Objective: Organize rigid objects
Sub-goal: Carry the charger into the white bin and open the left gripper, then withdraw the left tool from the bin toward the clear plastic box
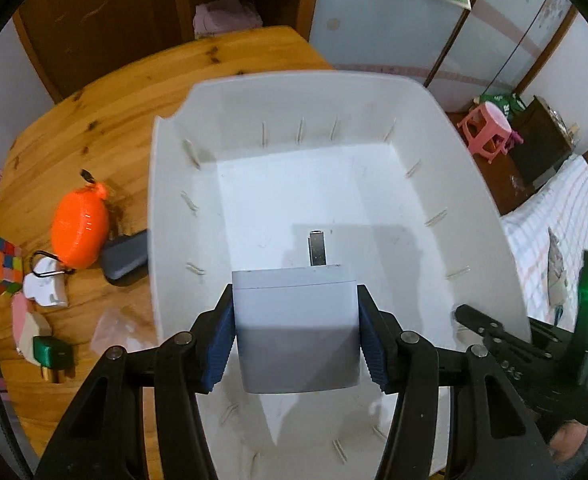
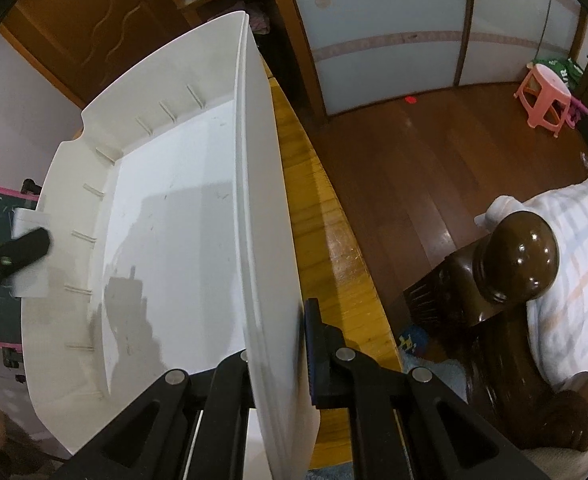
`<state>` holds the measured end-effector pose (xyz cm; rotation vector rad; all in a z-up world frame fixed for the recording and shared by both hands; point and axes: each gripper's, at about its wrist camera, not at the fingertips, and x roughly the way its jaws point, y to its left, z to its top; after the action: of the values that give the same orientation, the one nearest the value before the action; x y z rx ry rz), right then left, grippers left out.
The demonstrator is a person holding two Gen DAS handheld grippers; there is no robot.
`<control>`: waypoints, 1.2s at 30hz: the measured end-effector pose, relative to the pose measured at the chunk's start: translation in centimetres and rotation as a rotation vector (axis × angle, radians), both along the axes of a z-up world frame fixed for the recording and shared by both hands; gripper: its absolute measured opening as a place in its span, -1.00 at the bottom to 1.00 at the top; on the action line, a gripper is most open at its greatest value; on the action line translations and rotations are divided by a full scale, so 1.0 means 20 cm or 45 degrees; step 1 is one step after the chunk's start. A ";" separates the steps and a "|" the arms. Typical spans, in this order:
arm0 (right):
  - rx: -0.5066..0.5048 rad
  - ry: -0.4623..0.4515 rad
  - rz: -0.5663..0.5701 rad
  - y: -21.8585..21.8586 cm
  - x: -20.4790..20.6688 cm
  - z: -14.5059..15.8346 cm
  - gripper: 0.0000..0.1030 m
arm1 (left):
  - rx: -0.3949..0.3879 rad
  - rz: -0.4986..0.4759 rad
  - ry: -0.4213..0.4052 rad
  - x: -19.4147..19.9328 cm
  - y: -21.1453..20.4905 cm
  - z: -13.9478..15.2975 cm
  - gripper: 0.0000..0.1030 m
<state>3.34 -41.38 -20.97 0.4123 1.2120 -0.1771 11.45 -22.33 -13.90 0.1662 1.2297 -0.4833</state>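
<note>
Clamped between its blue pads, the left gripper (image 1: 295, 334) holds a white plug adapter (image 1: 295, 328) over the white bin (image 1: 166, 208), prong pointing down. Only the right wrist view shows the right gripper (image 2: 282, 364) pinched on the bin's side wall. Beyond, by the wooden table's (image 1: 142, 80) left edge, lie an orange ball (image 1: 78, 229) and colour cube (image 1: 1, 266).

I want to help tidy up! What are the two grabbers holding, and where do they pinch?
The left gripper pinches a white charger by its two sides; the right gripper clamps the white bin by its side wall.
</note>
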 end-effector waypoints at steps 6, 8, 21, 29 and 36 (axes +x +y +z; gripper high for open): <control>0.038 0.001 -0.030 -0.04 -0.01 -0.02 -0.83 | 0.041 -0.036 0.038 0.00 -0.05 -0.10 0.15; 0.036 0.000 -0.030 -0.04 -0.01 -0.02 -0.83 | 0.052 -0.044 0.042 -0.01 -0.06 -0.12 0.15; 0.046 -0.013 -0.049 -0.05 -0.02 -0.03 -0.83 | 0.102 -0.096 0.091 -0.01 -0.10 -0.22 0.16; 0.049 -0.012 -0.051 -0.05 -0.02 -0.03 -0.82 | 0.059 -0.122 -0.013 -0.05 -0.09 -0.12 0.64; 0.028 -0.006 -0.058 -0.04 -0.02 -0.03 -0.82 | 0.032 -0.117 -0.090 -0.08 0.00 0.01 0.72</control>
<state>3.03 -42.22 -21.53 0.4595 1.2017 -0.2020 9.77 -22.30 -13.70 0.2602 1.1625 -0.5378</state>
